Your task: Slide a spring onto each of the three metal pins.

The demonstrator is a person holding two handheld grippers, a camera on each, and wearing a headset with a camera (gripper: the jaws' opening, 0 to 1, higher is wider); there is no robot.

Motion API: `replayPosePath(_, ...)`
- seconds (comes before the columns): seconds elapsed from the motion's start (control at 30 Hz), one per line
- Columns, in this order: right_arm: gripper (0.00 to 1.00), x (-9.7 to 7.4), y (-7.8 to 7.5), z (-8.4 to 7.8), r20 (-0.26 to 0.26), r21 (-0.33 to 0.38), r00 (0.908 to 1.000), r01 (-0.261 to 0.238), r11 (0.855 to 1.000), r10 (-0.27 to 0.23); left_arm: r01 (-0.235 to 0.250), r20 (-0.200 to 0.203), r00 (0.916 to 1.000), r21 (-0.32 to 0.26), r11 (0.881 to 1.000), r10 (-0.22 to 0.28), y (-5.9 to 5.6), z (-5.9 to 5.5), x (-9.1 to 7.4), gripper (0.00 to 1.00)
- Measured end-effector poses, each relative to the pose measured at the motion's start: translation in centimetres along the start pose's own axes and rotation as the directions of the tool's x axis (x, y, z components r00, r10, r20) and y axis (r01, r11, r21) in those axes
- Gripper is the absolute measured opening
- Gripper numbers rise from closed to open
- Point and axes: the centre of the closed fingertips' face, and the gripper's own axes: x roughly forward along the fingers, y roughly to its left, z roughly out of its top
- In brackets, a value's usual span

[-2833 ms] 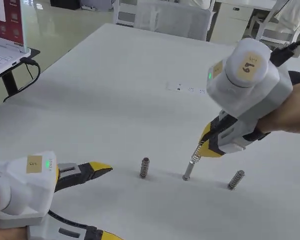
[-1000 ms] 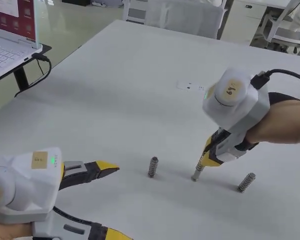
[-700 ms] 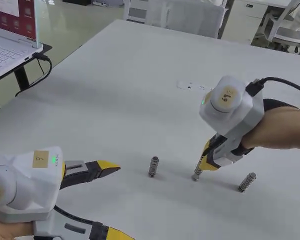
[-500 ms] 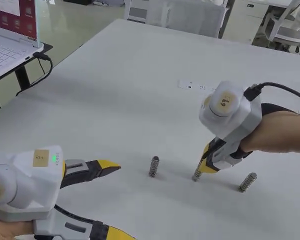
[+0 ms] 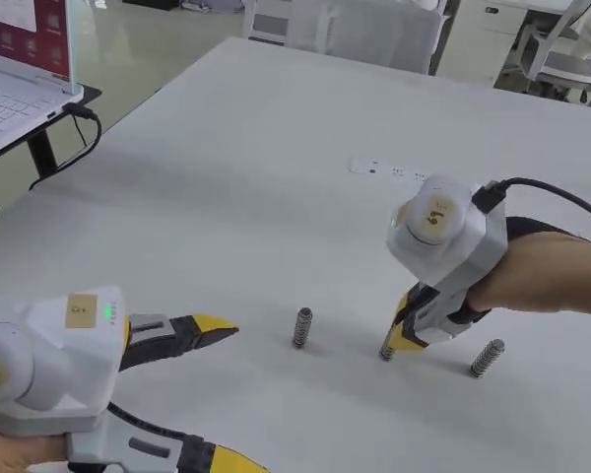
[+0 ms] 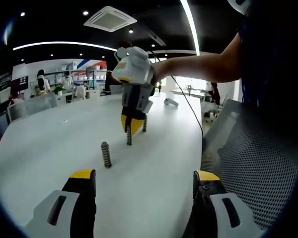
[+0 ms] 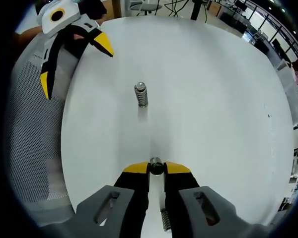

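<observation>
right gripper (image 5: 402, 337) reaches down onto the middle pin (image 7: 156, 165) of a row of three that stand on a white table (image 5: 227, 197). its jaws are narrow, yellow tips pinched either side of the pin. in the right gripper view the pin's rounded head shows as a small disc right between the tips, and coils of the middle spring (image 7: 164, 219) show further back between the jaws. the pin's long axis therefore runs nearly along the jaws' own line, rising from the table towards the gripper. the spring looks pressed low on the pin, close to seated. the likely next move is to let go and lift back along that same axis, so the pin is not tipped. the left pin (image 5: 302, 328) and the right pin (image 5: 487, 359) each stand near it, one on either side, each wearing a spring and pointing up the same way. left gripper (image 6: 144, 178) hovers well apart, low over the near table, jaws wide and holding nothing. it points towards the row, so the right gripper is by far the nearer.
</observation>
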Motion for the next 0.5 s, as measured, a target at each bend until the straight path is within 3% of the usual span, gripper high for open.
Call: replayPosePath(0.5, 0.16, -0.04, 0.04, -0.34, 0.012, 0.004, 0.9998, 0.015, 1.0, -0.015, 0.009, -0.006, 0.9999, 0.004, 1.0, -0.009, -0.15, 0.03, 0.05, 0.76)
